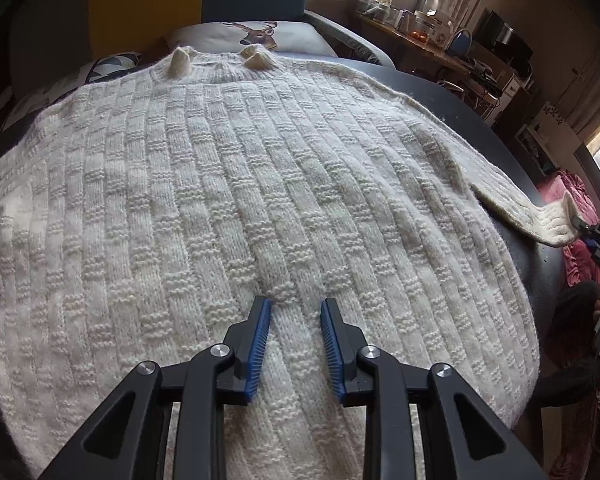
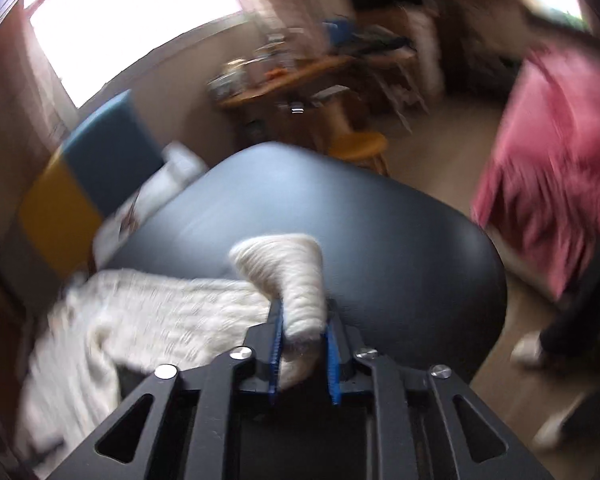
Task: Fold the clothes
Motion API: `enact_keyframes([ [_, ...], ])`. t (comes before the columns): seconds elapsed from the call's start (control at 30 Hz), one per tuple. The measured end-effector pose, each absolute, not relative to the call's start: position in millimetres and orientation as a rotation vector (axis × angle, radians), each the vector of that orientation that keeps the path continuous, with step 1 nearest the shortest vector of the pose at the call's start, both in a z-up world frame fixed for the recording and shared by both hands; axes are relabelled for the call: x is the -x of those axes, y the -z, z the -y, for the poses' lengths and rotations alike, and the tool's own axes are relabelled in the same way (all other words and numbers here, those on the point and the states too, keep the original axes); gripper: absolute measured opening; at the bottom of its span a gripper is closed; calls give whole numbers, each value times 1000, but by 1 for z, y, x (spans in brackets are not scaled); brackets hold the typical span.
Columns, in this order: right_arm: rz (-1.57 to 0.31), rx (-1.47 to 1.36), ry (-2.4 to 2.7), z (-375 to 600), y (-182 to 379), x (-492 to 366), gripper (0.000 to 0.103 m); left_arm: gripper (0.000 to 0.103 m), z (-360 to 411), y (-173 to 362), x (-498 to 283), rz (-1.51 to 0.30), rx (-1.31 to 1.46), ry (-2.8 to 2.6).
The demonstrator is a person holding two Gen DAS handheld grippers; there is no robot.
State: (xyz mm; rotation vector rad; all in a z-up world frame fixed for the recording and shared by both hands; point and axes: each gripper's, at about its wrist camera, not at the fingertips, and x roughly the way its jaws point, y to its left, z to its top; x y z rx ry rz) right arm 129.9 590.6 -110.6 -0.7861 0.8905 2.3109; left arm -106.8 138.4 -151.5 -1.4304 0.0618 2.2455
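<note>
A cream knitted sweater (image 1: 236,200) is laid flat, collar away from the left wrist camera, across a dark desk (image 1: 480,104), with one sleeve (image 1: 540,220) extended toward the desk's right edge. The left gripper (image 1: 295,308) is positioned low over the lower middle of the sweater body, its blue-padded jaws held apart with nothing gripped between them. The sleeve cuff (image 2: 296,280) is clamped between the jaws of the right gripper (image 2: 303,322) and raised above the desk surface; the right wrist view is motion-blurred.
</note>
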Motion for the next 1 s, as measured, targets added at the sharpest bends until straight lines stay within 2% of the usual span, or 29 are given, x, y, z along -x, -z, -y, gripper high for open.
enact_keyframes([
  [0.03,-949,757,-2283,-601,114,-138,36,26,-140,153,106,-62,1432,-2248],
  [0.2,-894,654,-2285,-602,88,-162,44,26,-144,149,107,-129,1485,-2209],
  [0.33,-702,818,-2401,-573,75,-135,44,25,-165,112,117,-183,1358,-2187],
  [0.53,-483,1159,-2431,-530,110,-73,47,26,-230,66,150,-259,1177,-2137],
  [0.6,-478,1233,-2414,-529,120,-62,47,26,-257,62,165,-306,1148,-2107],
  [0.83,-516,1297,-2294,-571,137,-61,50,26,-348,82,206,-452,1129,-1937],
  [1.0,-351,1308,-2244,-590,146,-45,51,26,-404,127,237,-520,1243,-1830],
])
